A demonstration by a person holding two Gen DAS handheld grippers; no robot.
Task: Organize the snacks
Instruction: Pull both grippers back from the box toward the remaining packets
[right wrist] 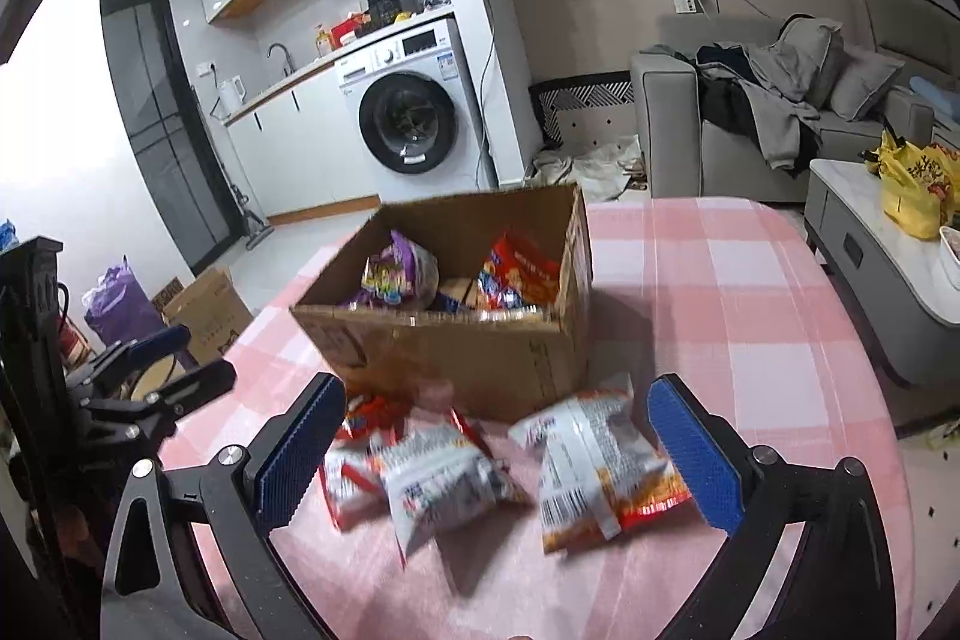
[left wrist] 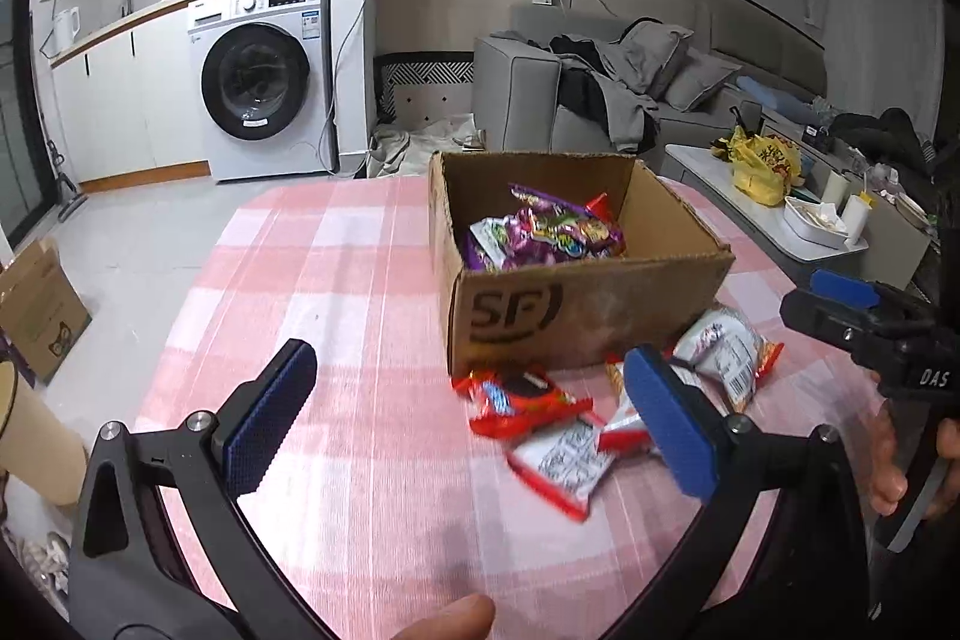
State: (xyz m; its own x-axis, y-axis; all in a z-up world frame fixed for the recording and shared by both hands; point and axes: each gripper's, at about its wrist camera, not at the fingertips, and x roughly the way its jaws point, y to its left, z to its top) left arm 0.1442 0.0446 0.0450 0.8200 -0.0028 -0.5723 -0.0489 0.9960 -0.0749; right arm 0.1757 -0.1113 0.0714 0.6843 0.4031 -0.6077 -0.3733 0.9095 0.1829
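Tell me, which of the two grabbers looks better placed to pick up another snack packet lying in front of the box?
Probably the right gripper. Its open jaws frame the loose packets in front of the cardboard box. The left gripper, also open, mostly frames bare tablecloth, with packets by one finger.

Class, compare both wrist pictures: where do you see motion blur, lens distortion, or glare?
Left wrist view: the red snack packets are smeared, the cardboard box is sharper, and straight walls bow toward the dark rounded corners. Right wrist view: the packets and box are both blurred, and the left wall is washed out white.
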